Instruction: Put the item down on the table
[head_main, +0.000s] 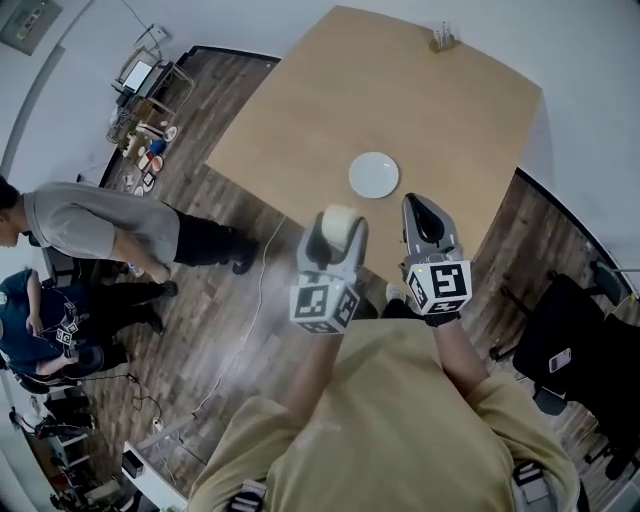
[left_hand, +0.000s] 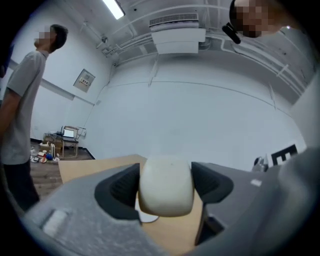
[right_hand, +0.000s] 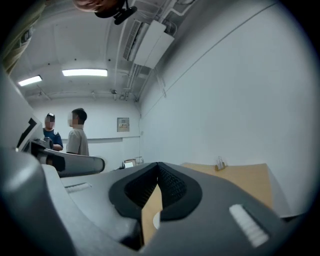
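Note:
My left gripper (head_main: 338, 232) is shut on a cream-white rounded item (head_main: 340, 226), held above the near edge of the tan wooden table (head_main: 300, 110). In the left gripper view the item (left_hand: 166, 186) fills the gap between the dark pads, with the table (left_hand: 90, 167) below and beyond. My right gripper (head_main: 423, 218) hovers beside it on the right, over the table's near edge, jaws closed tip to tip with nothing between them. The right gripper view shows its pads (right_hand: 172, 187) meeting at the tips (right_hand: 158, 166).
A white plate (head_main: 374, 175) lies on the table ahead of both grippers. A small holder (head_main: 443, 39) stands at the far edge. Two people (head_main: 100, 225) stand on the wooden floor at left, near a cluttered cart (head_main: 145, 100). A dark chair (head_main: 575, 335) is at right.

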